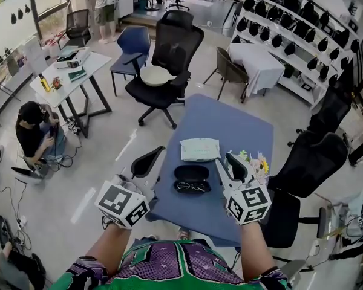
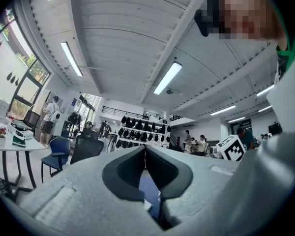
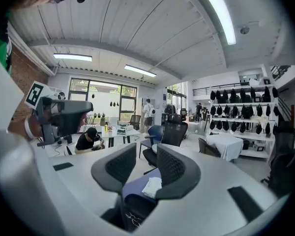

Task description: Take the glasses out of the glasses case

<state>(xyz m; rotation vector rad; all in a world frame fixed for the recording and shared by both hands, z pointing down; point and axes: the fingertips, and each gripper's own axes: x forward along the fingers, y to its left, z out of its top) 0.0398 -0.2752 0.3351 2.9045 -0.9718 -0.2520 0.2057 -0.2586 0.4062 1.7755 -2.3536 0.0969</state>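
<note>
An open black glasses case (image 1: 192, 174) lies on the blue table (image 1: 230, 125), near its front edge. Dark-framed glasses (image 1: 190, 187) rest in its near half. My right gripper (image 1: 235, 164) hovers just right of the case, jaws open and empty. In the right gripper view the case (image 3: 137, 205) and the glasses (image 3: 132, 216) show low between the open jaws (image 3: 146, 152). My left gripper (image 1: 146, 161) hangs off the table's left edge, apart from the case, jaws shut on nothing. In its own view the tips (image 2: 145, 150) meet.
A folded pale green cloth (image 1: 200, 149) lies just behind the case. A small bunch of flowers (image 1: 258, 162) sits at the table's right edge, close to my right gripper. Black office chairs (image 1: 169, 59) stand behind and right of the table. A person (image 1: 36, 135) sits on the floor, far left.
</note>
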